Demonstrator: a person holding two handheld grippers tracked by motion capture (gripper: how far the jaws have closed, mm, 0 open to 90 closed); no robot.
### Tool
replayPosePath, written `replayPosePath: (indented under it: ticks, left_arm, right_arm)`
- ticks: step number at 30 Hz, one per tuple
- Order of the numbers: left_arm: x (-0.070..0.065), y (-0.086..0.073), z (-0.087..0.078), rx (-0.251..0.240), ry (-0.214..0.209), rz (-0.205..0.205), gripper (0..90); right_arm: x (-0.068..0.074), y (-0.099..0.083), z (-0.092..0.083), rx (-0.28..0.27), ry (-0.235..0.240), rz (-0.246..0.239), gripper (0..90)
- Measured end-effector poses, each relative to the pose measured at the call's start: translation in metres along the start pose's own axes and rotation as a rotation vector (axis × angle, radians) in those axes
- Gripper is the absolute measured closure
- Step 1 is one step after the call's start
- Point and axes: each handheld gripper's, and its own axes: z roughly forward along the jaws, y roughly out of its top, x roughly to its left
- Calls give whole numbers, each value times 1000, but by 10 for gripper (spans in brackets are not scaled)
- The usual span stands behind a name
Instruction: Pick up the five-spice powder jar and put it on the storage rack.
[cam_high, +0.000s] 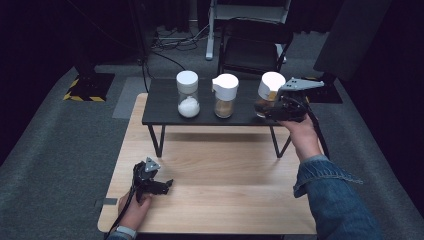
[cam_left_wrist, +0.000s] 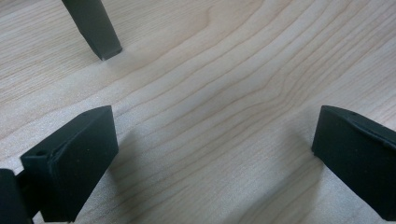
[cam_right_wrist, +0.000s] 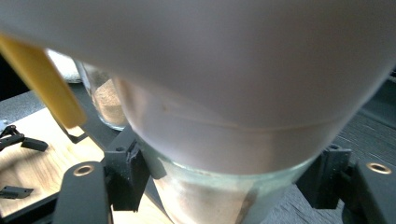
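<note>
Three white-lidded glass jars are at a low black shelf (cam_high: 160, 112). One holds white powder (cam_high: 188, 96) and one with a spouted lid holds brown powder (cam_high: 225, 97). The third jar (cam_high: 269, 90) leans at the shelf's right end, with my right gripper (cam_high: 274, 107) shut on its glass body. In the right gripper view the jaws press both sides of this jar (cam_right_wrist: 210, 200) below its white lid (cam_right_wrist: 224, 70), and a yellow tab (cam_right_wrist: 46, 84) sticks out at the left. My left gripper (cam_high: 167, 184) rests on the wooden table (cam_high: 230, 200), open (cam_left_wrist: 210, 154) and holding nothing.
The shelf stands on thin black legs (cam_left_wrist: 95, 30) over the wooden table's far half. The brown-powder jar (cam_right_wrist: 105, 107) is close beside the held one. A black chair (cam_high: 255, 47) and cables lie on the grey floor beyond.
</note>
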Motion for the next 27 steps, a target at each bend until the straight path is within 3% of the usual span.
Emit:
replayPosePath:
  ticks: [11,27]
  left_arm:
    - [0,0,0,0,0,0,2]
    - [0,0,0,0,0,0,2]
  right_arm:
    - [-4,2,19,30,10,4,305]
    - [-12,-2,34,49,15,28,305]
